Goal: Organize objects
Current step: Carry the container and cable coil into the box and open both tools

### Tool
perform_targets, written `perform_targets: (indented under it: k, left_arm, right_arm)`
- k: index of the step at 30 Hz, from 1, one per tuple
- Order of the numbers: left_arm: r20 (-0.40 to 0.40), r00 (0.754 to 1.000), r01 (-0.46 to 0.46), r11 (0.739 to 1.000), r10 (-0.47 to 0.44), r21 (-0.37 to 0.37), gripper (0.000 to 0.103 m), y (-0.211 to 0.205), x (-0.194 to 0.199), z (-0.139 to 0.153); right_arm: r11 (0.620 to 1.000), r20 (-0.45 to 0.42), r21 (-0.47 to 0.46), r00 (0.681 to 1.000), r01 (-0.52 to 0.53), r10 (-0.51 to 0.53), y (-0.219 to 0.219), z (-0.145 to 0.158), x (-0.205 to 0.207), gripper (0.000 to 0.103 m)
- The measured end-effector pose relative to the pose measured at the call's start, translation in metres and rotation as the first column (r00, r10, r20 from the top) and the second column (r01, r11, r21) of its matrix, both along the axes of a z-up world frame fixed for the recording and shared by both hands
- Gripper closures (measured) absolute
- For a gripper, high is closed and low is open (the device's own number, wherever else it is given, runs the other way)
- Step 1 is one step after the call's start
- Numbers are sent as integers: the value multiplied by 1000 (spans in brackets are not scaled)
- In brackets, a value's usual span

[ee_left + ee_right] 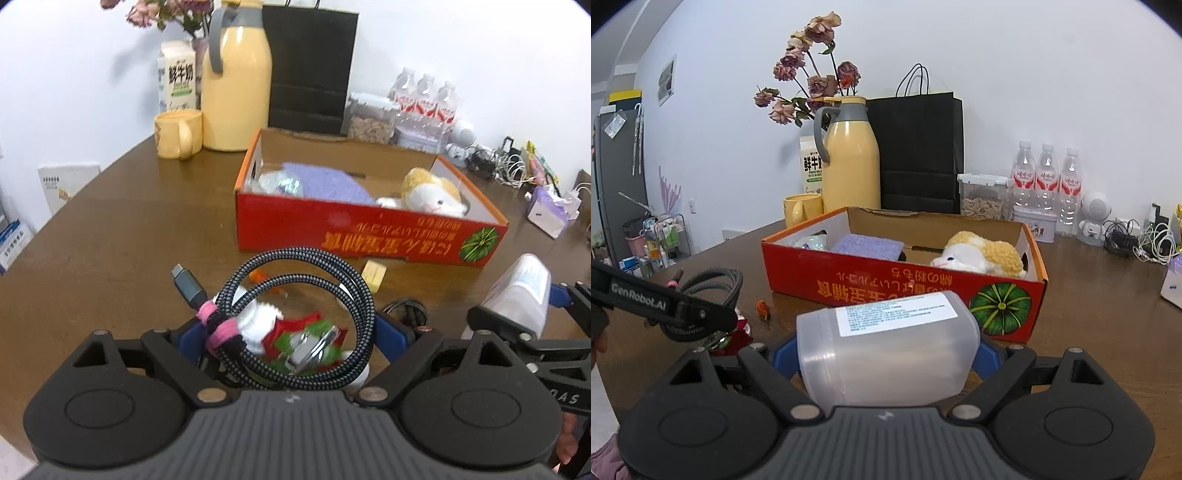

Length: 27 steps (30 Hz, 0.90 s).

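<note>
Braided cable coil [295, 314] clamped across left gripper [291, 332]; translucent bottle [886, 350] pinched sideways in right gripper [886, 360]. Red box [905, 284] ahead on table [110, 240]. Advice: carry level, clear rim, release inside beside plush toy [979, 254].

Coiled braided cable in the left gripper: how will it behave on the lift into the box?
The braided cable is likely floppy; its loops spread well beyond the left gripper. The pink ties bind one side only, so the coil should hold but sag. The free plug may swing and snag the red box rim.
</note>
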<state>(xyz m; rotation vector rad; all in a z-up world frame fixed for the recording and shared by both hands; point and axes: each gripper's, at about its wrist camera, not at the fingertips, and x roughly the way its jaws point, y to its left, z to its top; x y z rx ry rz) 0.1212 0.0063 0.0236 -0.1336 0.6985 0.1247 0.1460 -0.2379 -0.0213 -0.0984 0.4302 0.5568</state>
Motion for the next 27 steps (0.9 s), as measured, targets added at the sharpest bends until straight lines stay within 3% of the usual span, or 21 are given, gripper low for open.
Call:
perform_targets:
  k: [12, 20, 27]
  left_arm:
    - [114, 991, 68, 998, -68, 6, 11, -2, 42, 45]
    - [163, 983, 91, 996, -88, -12, 11, 4, 99, 72]
    - [153, 986, 73, 996, -64, -55, 11, 16, 155, 71]
  right_arm:
    - [1000, 111, -13, 994, 11, -9, 24, 38, 33, 14]
    - [998, 160, -39, 986, 49, -42, 45, 60, 96, 14]
    - [995, 151, -62, 986, 83, -73, 67, 62, 166, 14]
